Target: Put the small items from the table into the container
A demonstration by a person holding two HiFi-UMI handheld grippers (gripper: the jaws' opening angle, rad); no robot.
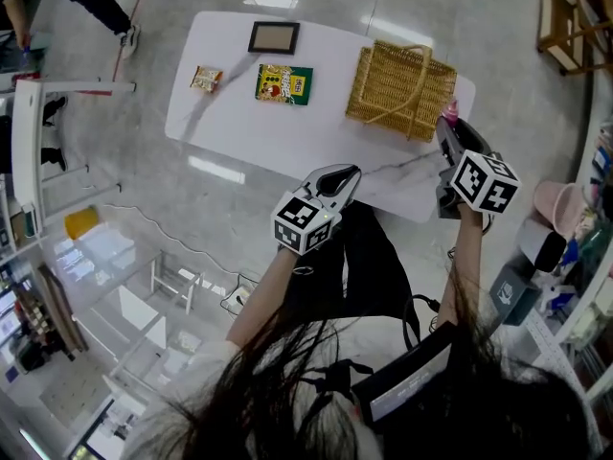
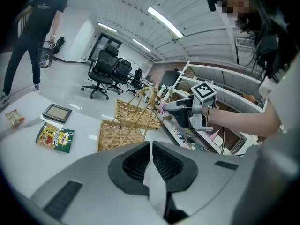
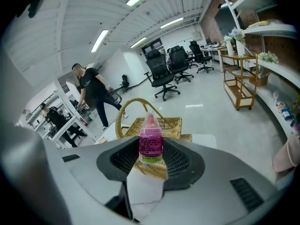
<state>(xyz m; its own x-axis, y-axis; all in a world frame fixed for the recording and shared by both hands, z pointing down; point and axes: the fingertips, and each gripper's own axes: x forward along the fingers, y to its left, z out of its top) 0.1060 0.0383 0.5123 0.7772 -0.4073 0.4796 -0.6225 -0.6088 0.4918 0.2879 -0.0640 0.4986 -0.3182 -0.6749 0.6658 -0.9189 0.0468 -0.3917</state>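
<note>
white table holds wicker basket; right gripper clamps pink bottle.

no text, brand, number or sign can be read. fine dark print is seen on the pink label of the small bottle, and coloured print on the green and yellow packet, but both are too small to be made out.

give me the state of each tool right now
left tool: closed, empty
right tool: closed on small pink plastic bottle with clear cap
</note>
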